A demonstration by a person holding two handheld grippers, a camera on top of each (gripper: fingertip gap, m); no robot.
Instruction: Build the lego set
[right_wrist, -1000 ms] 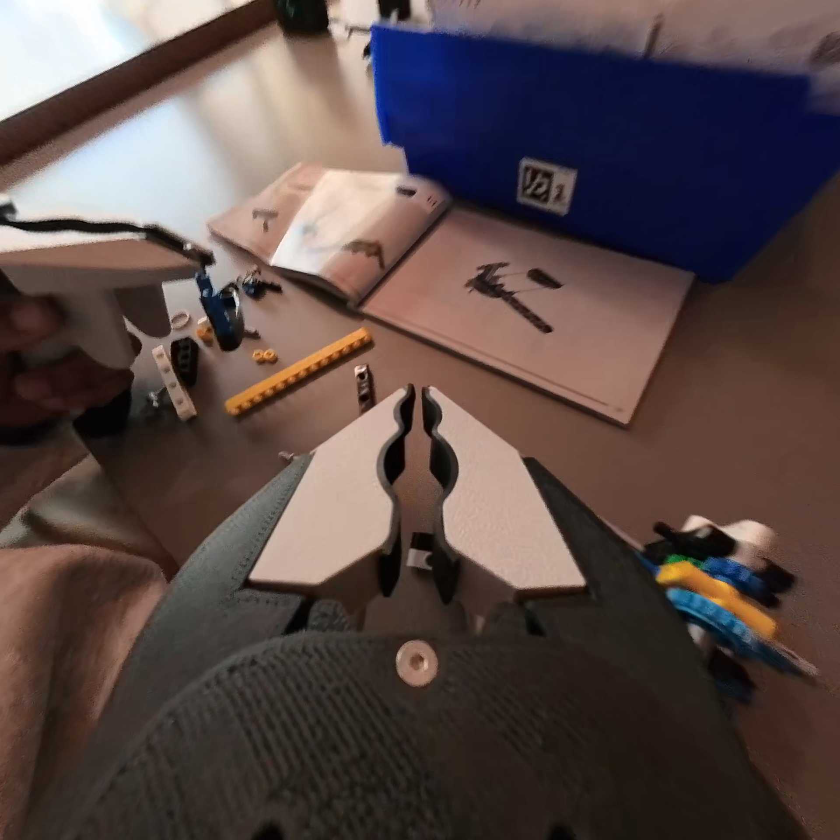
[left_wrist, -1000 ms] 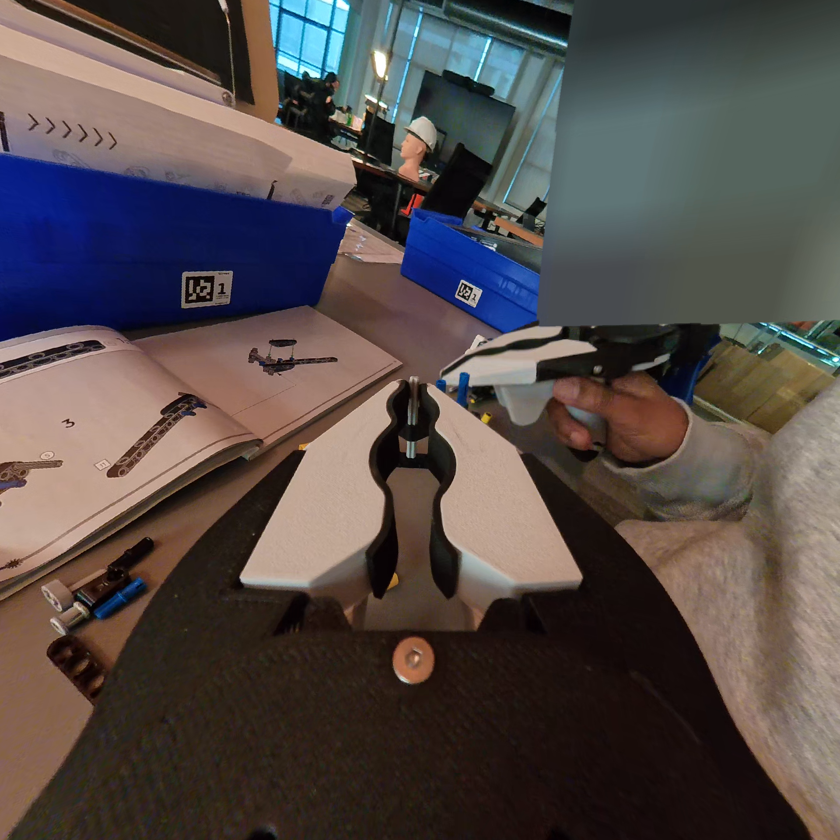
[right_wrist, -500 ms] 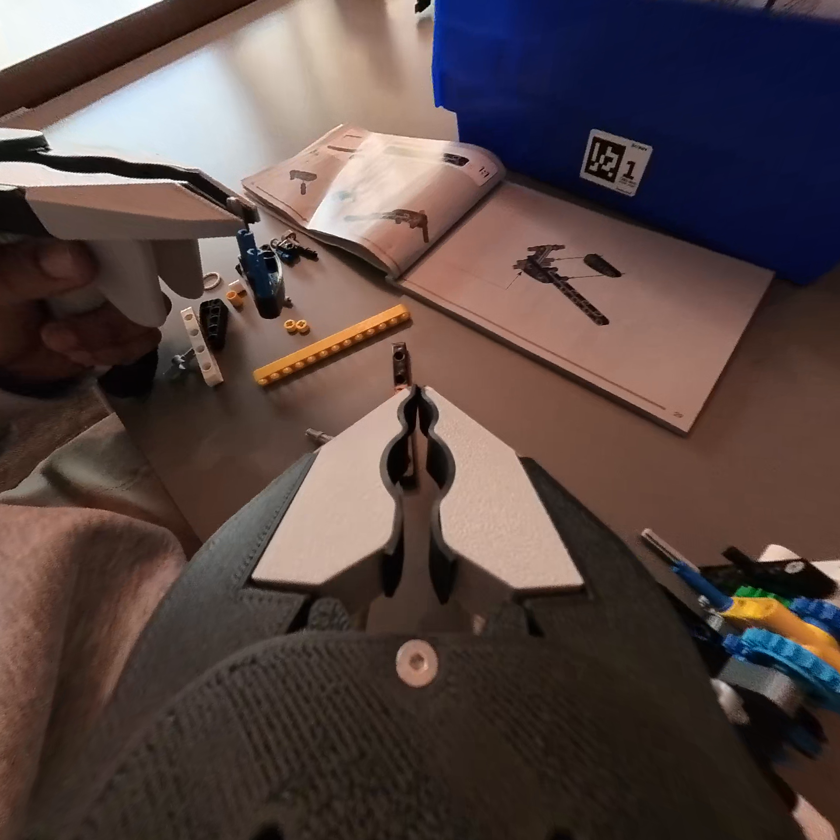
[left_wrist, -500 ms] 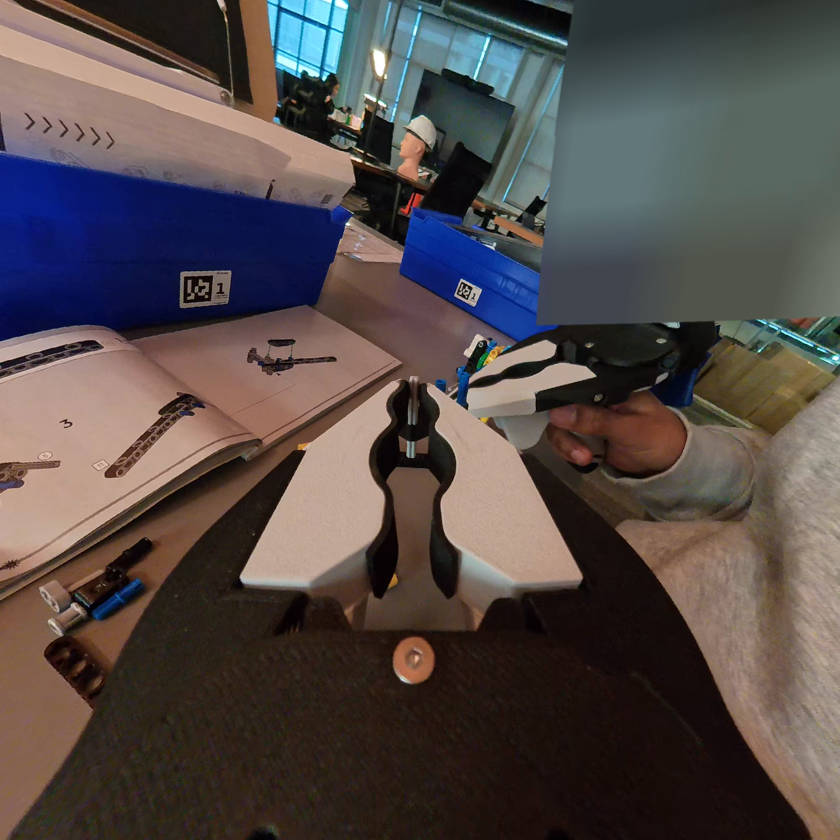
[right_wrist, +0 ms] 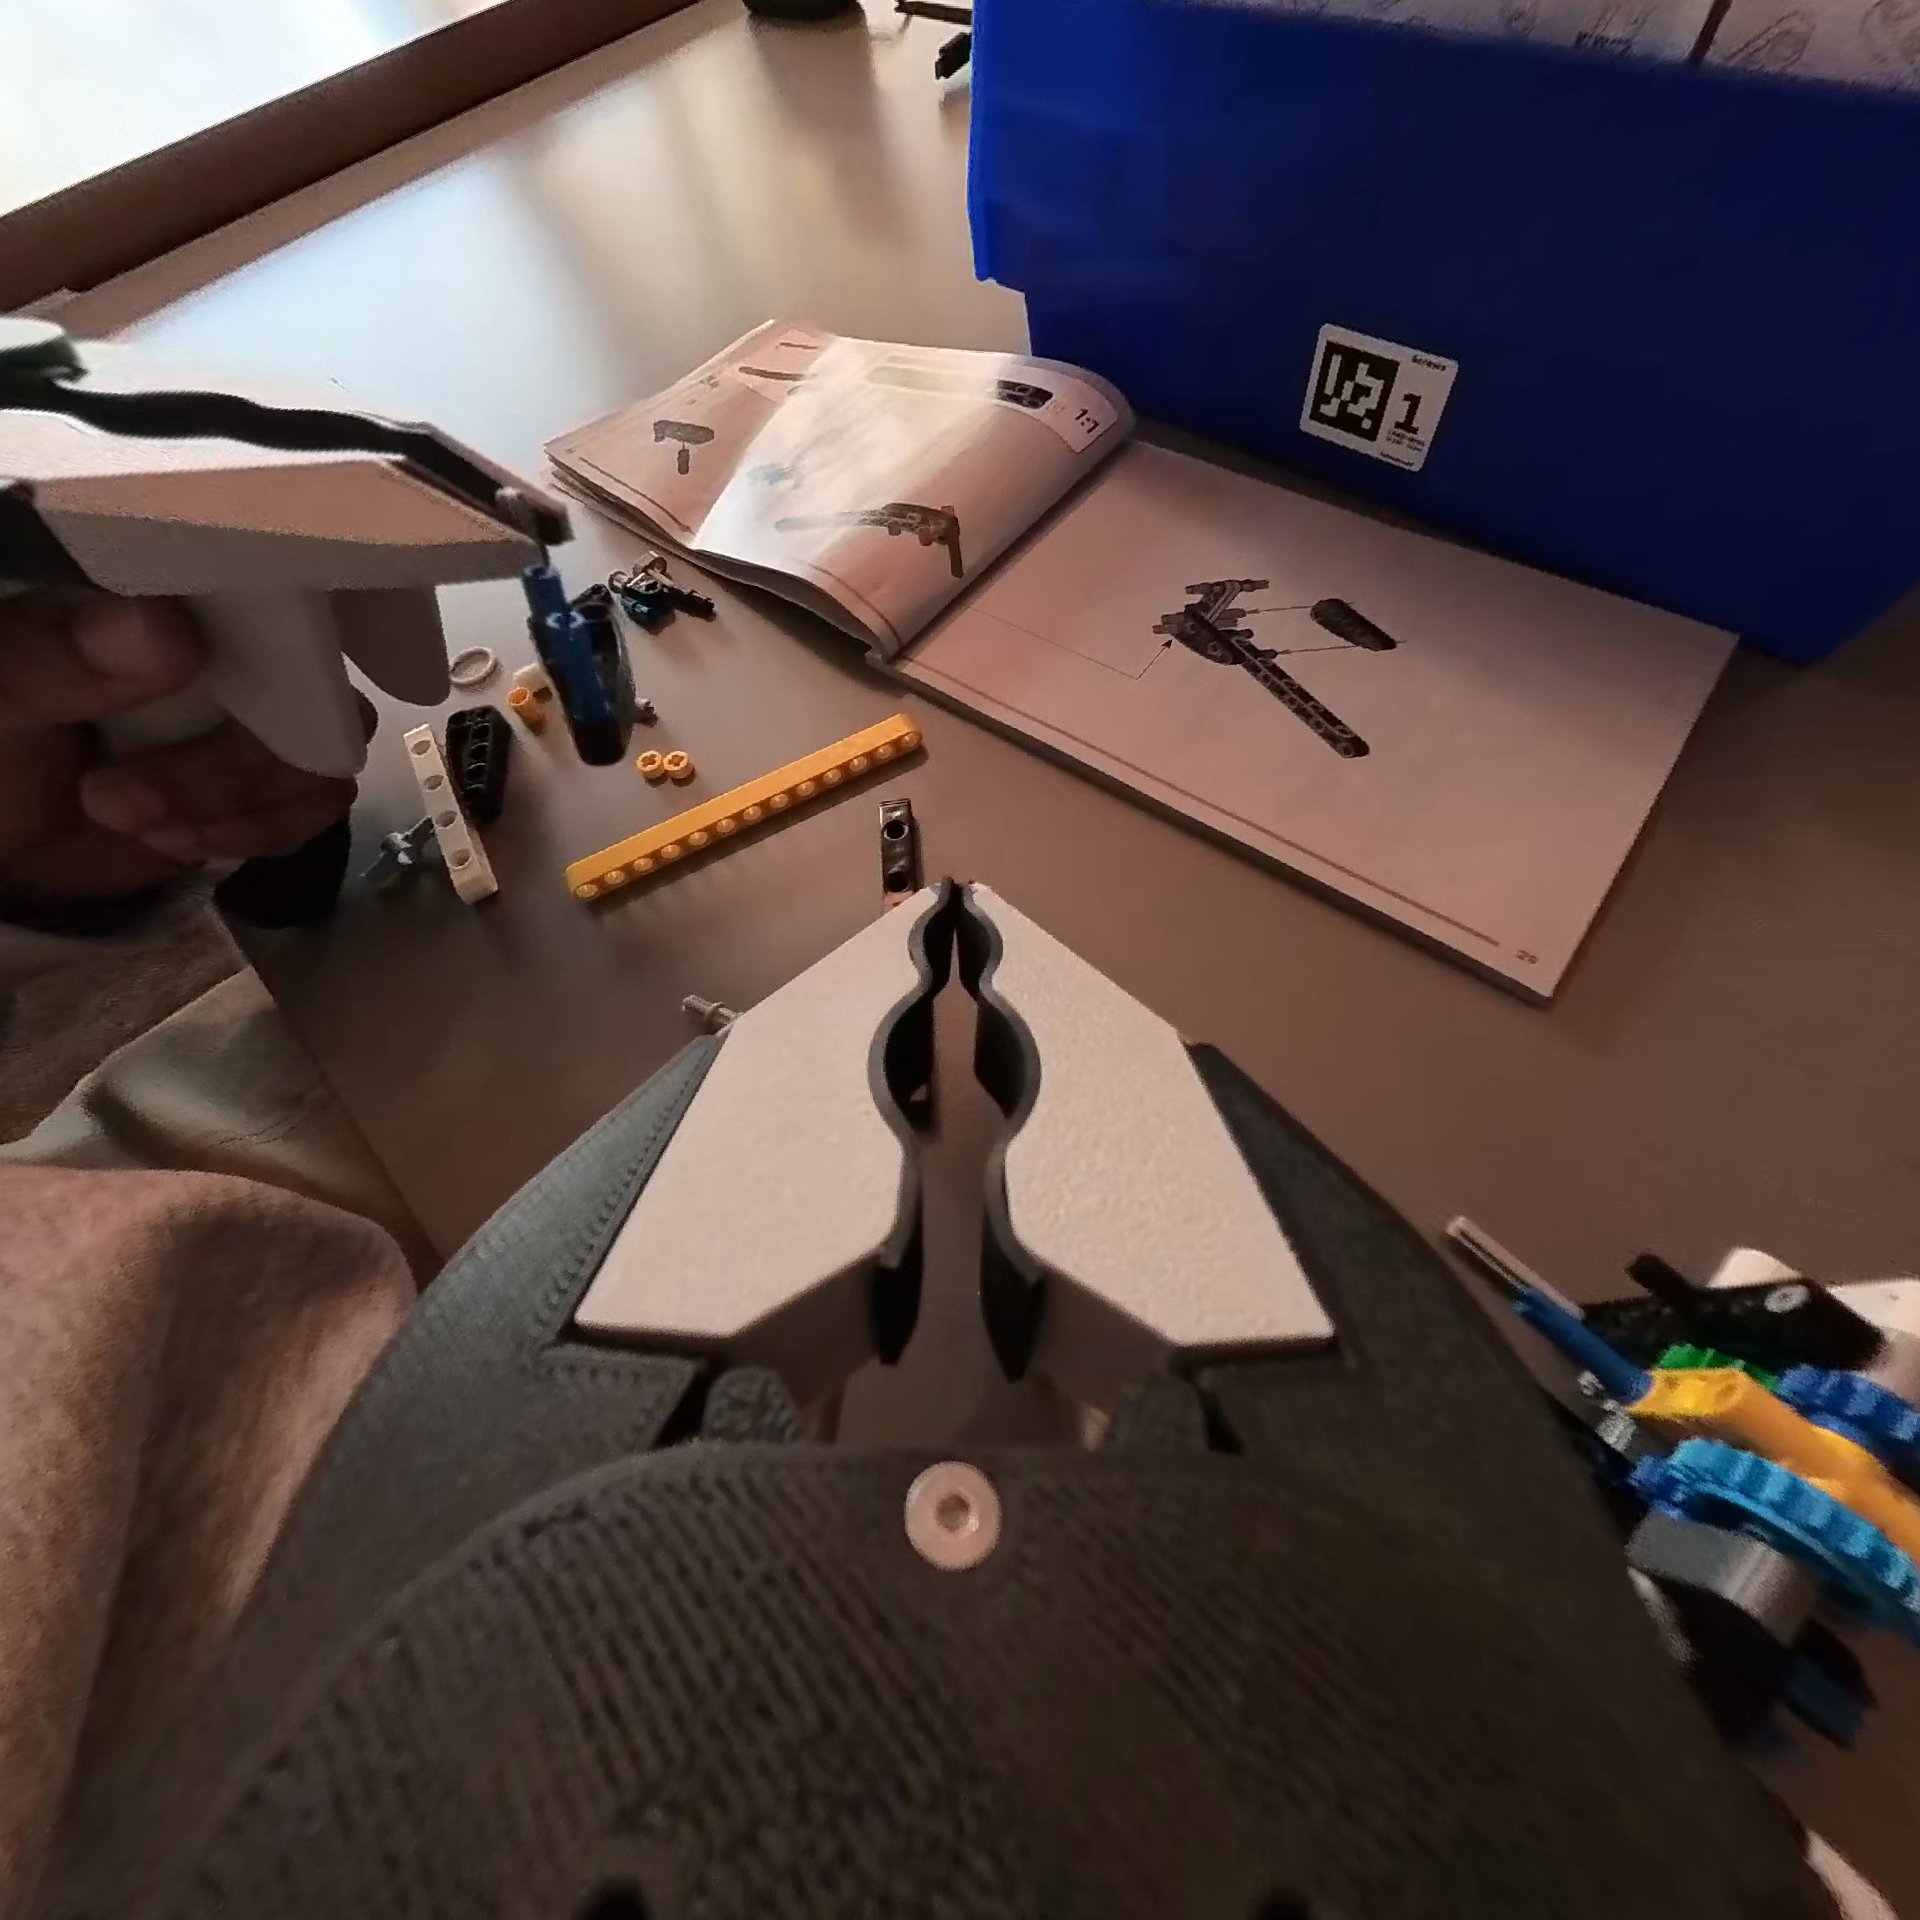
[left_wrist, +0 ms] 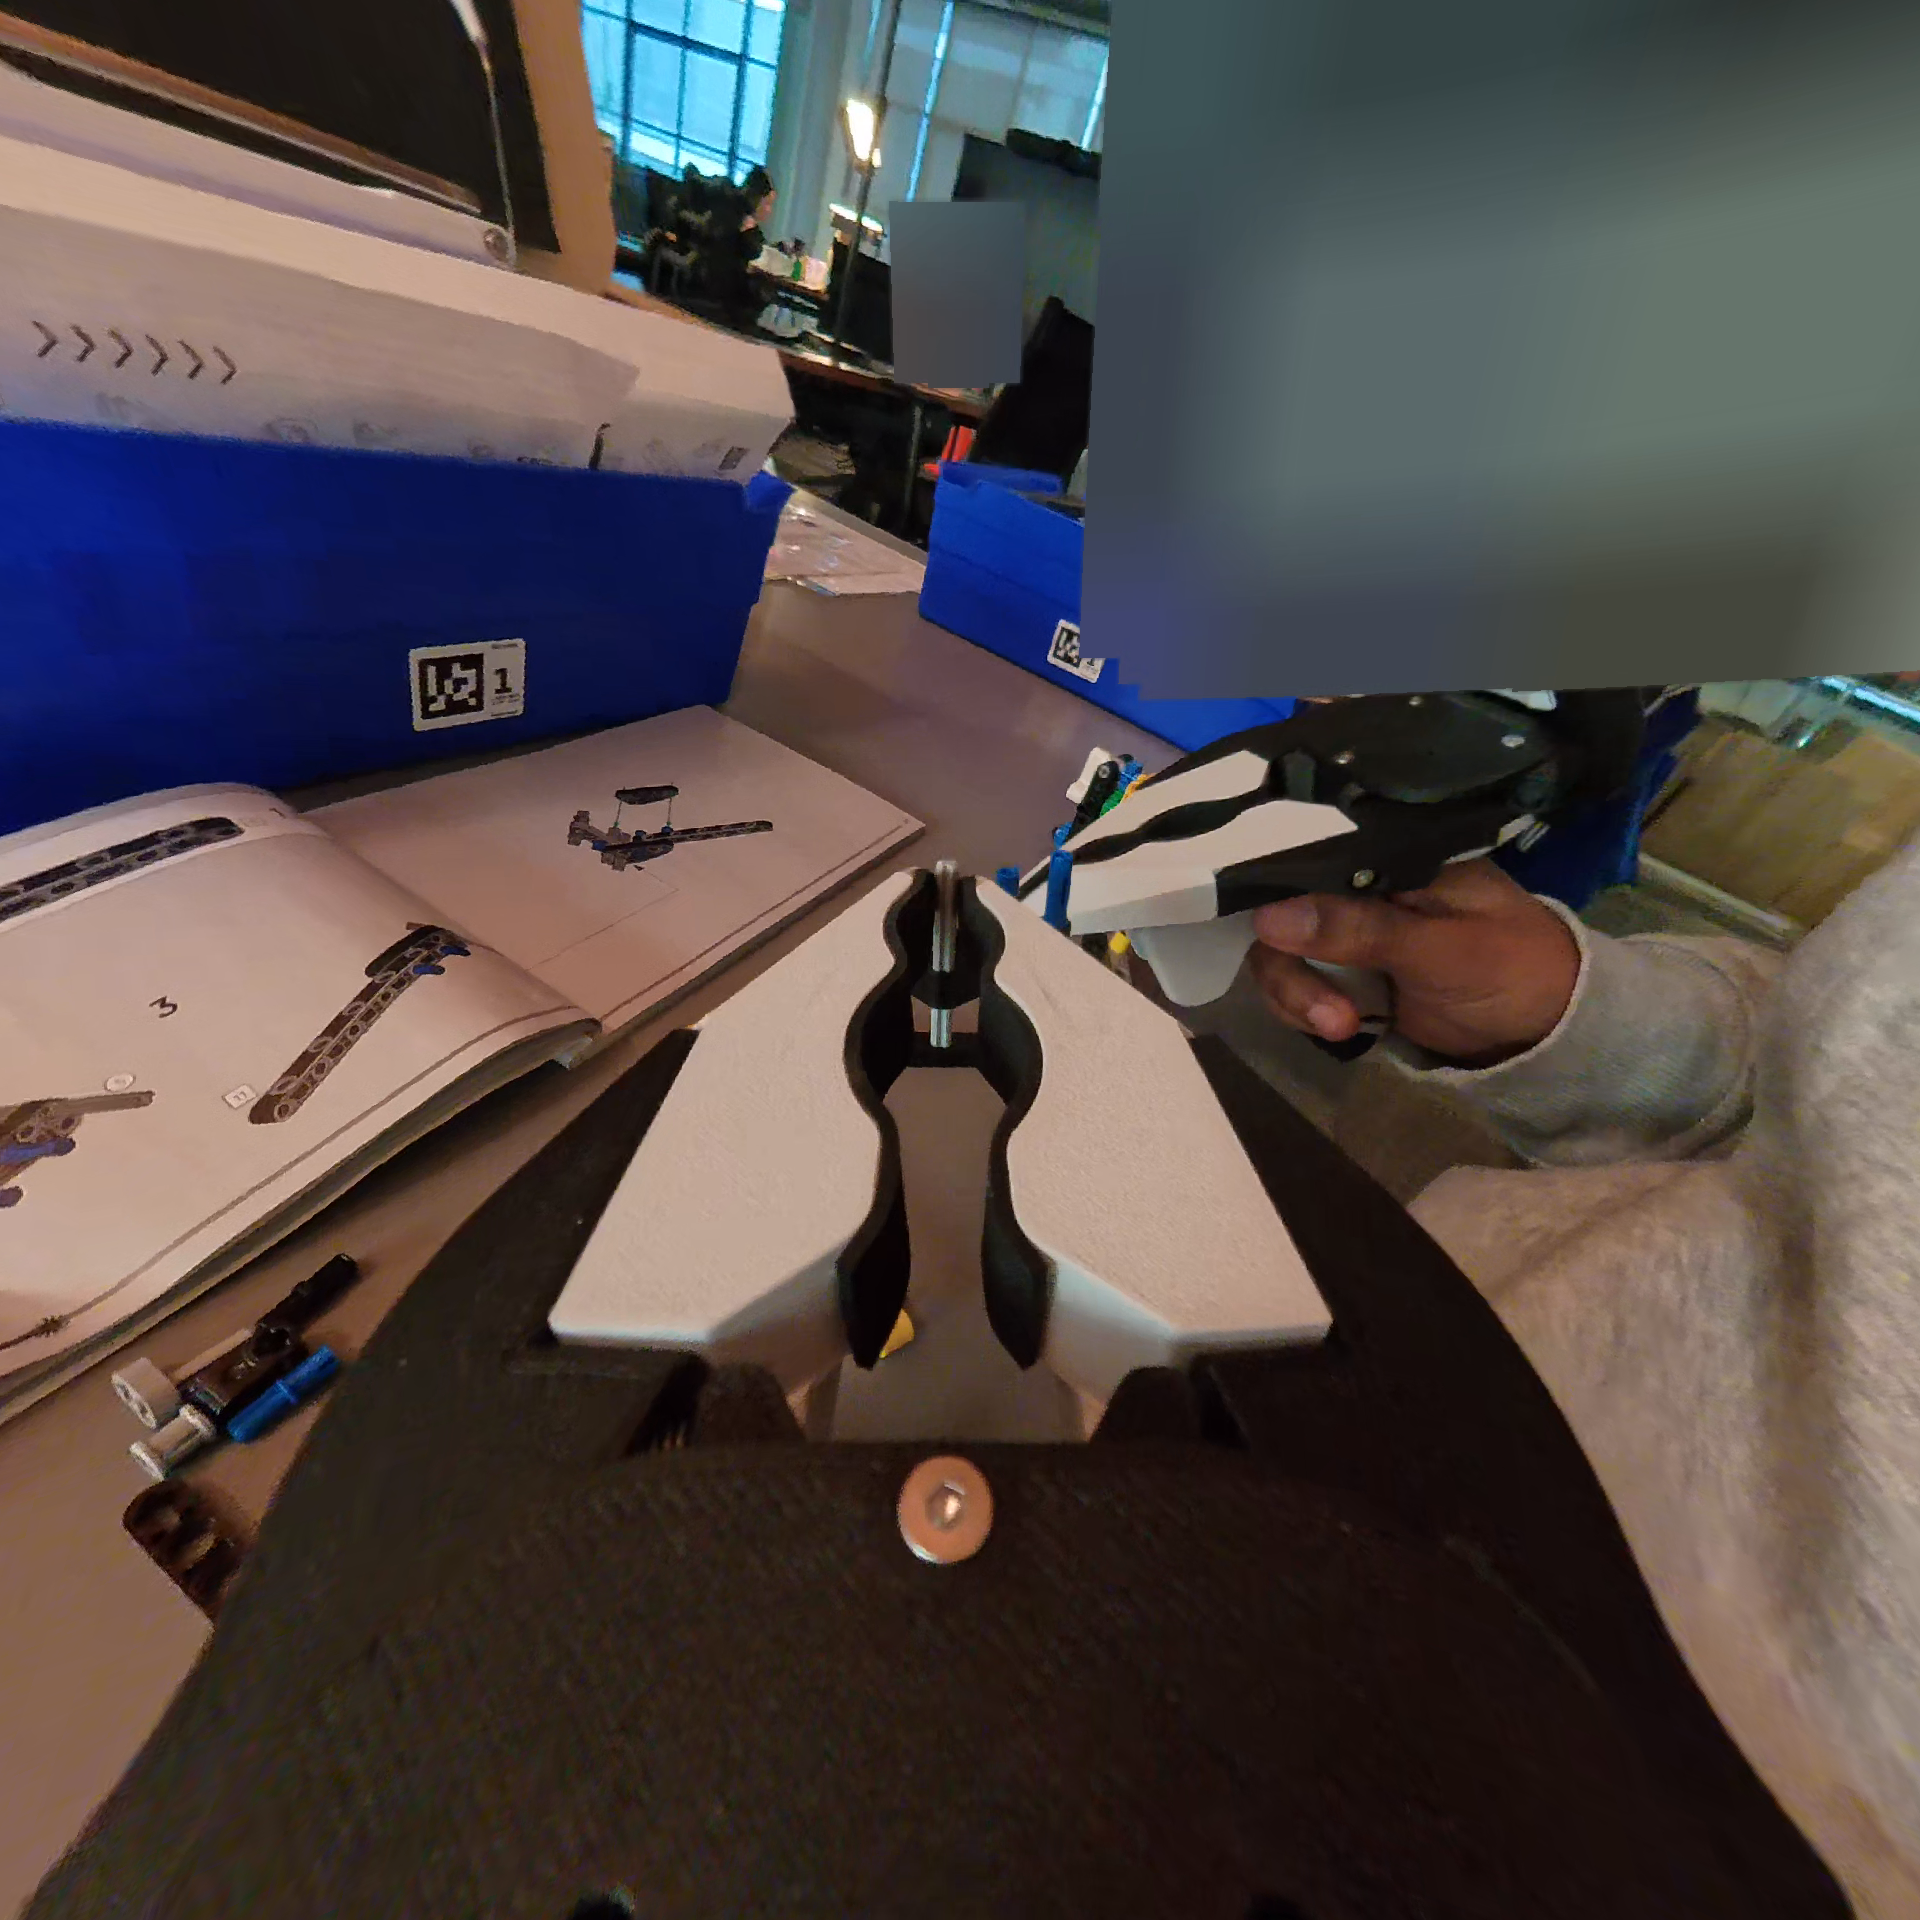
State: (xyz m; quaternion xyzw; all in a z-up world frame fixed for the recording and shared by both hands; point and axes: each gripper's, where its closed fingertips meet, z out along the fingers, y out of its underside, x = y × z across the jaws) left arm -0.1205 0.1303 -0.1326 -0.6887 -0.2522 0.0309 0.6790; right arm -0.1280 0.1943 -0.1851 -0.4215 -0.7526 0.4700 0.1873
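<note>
Since the earlier frames the right gripper (right_wrist: 951, 891) has closed its fingers fully, empty, and dropped lower above the surface (right_wrist: 1195, 1091), just short of a small grey piece (right_wrist: 895, 844). The left gripper (left_wrist: 943, 883) is unchanged, fingers clamped on a thin grey axle (left_wrist: 942, 951). The yellow beam (right_wrist: 744, 806) lies near the open instruction booklet (right_wrist: 1247, 707), with the assembled lego model (right_wrist: 1745, 1444) at the right edge.
</note>
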